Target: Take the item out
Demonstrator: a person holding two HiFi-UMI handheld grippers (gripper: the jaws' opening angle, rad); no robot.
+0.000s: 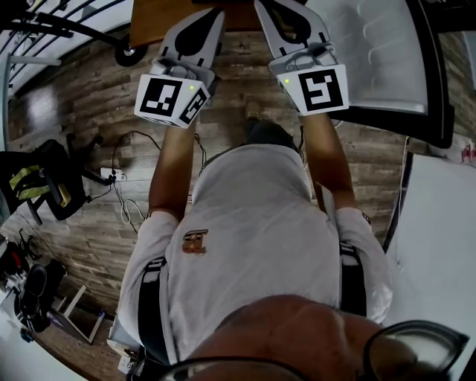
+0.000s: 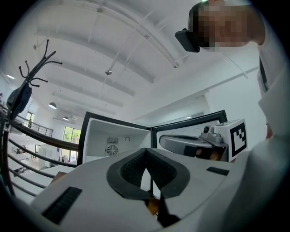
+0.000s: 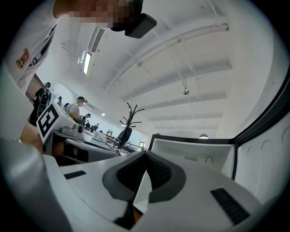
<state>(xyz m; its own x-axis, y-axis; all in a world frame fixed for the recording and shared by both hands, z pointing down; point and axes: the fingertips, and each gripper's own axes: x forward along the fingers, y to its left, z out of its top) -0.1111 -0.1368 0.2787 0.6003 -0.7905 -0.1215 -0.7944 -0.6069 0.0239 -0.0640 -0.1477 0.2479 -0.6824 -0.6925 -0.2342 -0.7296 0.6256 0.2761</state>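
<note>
No item to take out shows in any view. A small fridge stands open: its white inside with a round fan grille looks bare, and its door is swung wide. My left gripper is shut with nothing between its dark pads, and it points up toward the fridge. Beside it, my right gripper is also shut and empty, facing the fridge cavity. In the head view both are raised in front of me, the left gripper beside the right gripper.
A black office chair stands at the left on the wooden floor, with a power strip and cables near it. A brown tabletop lies ahead. A white table is at my right. A coat rack and people are farther off.
</note>
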